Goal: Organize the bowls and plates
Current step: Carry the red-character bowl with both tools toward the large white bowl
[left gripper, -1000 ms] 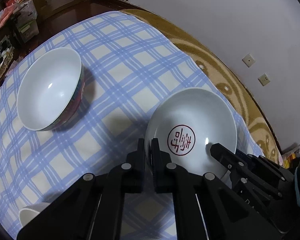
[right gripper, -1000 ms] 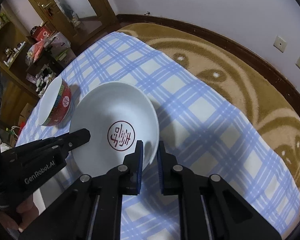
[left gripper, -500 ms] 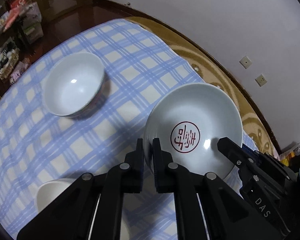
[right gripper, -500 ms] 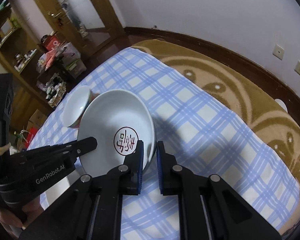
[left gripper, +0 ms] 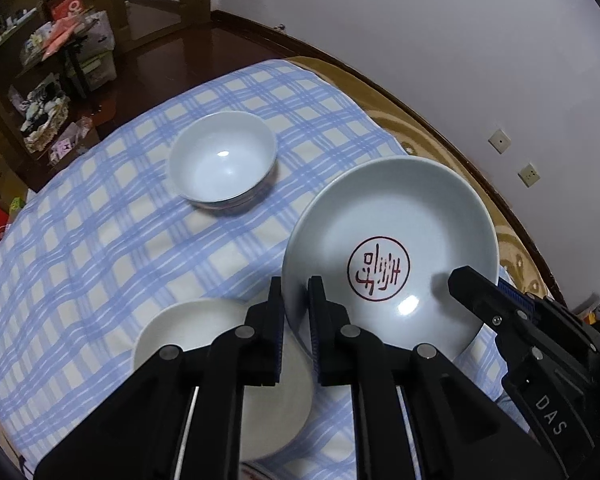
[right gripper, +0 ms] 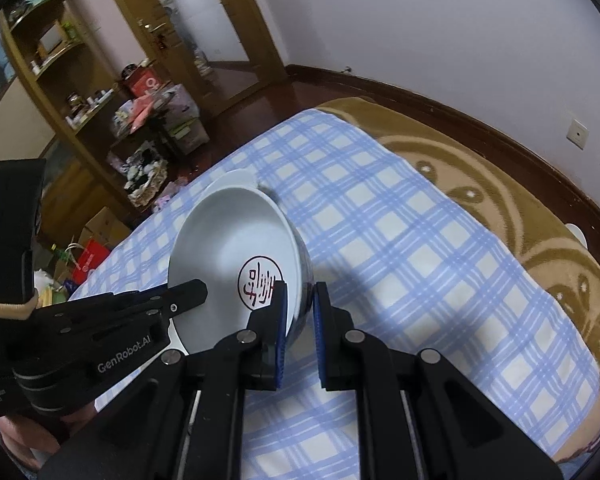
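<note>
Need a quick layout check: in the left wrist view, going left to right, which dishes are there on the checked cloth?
Plain white plate lying nearest on the cloth → empty bowl farther back → stamped plate, gripped at its rim.

I am in a lived-in home: a checked tablecloth point(left gripper: 100, 240) below me, cluttered wooden shelves point(right gripper: 52, 80) at upper left, a patterned brown blanket point(right gripper: 500, 216) at right.

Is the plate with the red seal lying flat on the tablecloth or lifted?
Lifted and tilted. The plate is clamped at opposite rims by the left hand-held gripper and right hand-held gripper, above the tablecloth.
</note>
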`<action>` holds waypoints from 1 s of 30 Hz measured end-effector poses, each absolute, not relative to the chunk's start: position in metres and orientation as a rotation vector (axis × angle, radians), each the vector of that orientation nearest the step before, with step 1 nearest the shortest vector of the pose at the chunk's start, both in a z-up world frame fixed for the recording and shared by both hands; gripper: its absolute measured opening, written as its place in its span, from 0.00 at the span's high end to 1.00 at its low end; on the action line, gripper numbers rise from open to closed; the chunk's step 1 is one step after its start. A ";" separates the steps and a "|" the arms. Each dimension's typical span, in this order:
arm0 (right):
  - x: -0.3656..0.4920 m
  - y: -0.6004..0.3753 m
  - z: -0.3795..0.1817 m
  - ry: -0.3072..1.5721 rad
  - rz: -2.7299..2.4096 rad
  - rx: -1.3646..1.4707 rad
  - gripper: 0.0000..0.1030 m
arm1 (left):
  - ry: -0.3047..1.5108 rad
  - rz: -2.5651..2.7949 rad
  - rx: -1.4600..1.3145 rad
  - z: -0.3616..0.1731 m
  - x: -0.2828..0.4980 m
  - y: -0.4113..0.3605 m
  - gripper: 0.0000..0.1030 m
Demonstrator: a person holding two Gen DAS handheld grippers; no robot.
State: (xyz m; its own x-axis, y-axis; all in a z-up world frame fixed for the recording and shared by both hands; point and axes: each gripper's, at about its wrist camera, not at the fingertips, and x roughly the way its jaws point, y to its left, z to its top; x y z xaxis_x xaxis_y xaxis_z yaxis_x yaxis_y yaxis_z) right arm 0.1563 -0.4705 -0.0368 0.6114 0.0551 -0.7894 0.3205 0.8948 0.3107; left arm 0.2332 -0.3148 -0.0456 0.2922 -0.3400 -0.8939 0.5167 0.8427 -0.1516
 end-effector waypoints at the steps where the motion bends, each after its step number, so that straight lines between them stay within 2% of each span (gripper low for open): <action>1: 0.156 -0.467 -0.035 0.908 -0.148 0.451 0.87 | 1.136 -0.566 0.180 -0.043 0.231 -0.310 0.89; 10: 0.155 -0.428 -0.032 0.924 -0.091 0.363 0.87 | 1.126 -0.502 0.203 -0.030 0.222 -0.277 0.90; 30: 0.163 -0.379 -0.057 1.015 0.024 0.341 0.87 | 1.231 -0.402 0.120 -0.067 0.217 -0.214 0.89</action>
